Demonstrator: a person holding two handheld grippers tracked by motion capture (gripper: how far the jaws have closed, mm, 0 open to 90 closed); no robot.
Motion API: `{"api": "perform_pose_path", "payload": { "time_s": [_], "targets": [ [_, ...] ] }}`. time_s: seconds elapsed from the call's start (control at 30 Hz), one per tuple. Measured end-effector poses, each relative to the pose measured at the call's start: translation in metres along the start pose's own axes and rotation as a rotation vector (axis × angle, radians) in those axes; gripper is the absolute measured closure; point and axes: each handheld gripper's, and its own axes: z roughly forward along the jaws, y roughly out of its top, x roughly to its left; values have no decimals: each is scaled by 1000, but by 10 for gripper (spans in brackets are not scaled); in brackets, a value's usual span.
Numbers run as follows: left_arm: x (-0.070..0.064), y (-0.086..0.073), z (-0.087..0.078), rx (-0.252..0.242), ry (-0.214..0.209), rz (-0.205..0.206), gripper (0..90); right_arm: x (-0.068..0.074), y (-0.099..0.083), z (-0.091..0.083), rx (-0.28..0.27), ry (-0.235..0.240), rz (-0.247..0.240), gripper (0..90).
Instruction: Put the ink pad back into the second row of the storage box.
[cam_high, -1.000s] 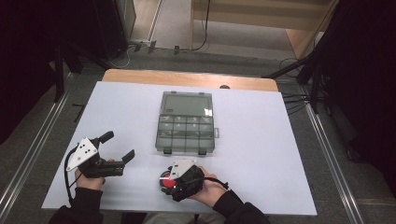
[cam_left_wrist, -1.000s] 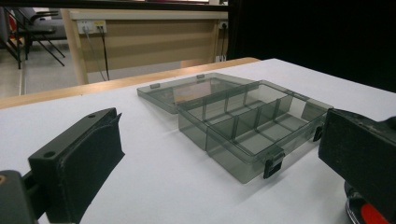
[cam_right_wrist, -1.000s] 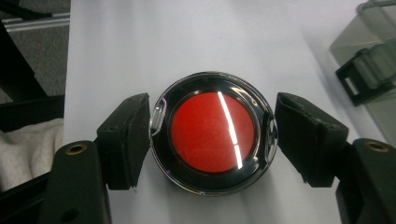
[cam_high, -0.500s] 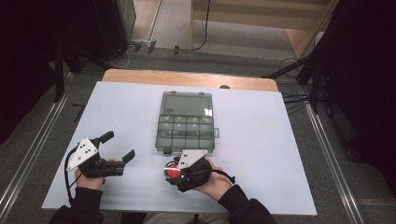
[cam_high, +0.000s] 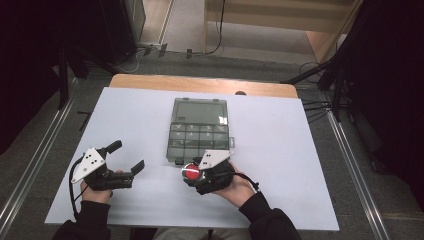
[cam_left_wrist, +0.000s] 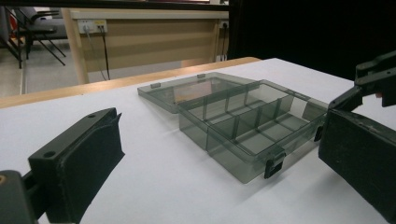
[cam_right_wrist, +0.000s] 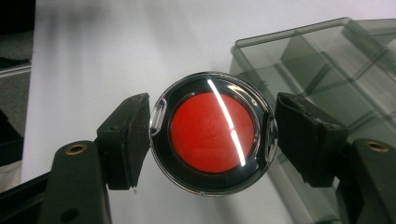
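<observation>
My right gripper (cam_right_wrist: 212, 140) grips a round red-centred case (cam_right_wrist: 212, 138) between its jaws, just off the near corner of the open divided box (cam_high: 200, 130) on the white table (cam_high: 300, 150). My left gripper (cam_high: 125, 157) rests apart, jaws wide and empty. Next, seemingly: carry the case over a compartment and release squarely.

A compartment box (cam_high: 200, 131) lies open at the middle of the desk (cam_high: 300, 150), its lid toward the far edge. The right tool (cam_high: 196, 172) sits just before the box's near edge, holding a round case (cam_right_wrist: 212, 132). The left tool (cam_high: 127, 156) rests near the near-left corner.
</observation>
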Motion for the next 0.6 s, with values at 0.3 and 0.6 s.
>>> {"api": "perform_pose_path", "payload": {
  "time_s": [0.3,0.6],
  "targets": [
    [0,0,0,0,-5,-4,0,-20,-2,-5,-34,-79,50,307],
    [0,0,0,-8,0,-8,0,-36,-6,-7,-72,-156,110,307]
  ]
}}
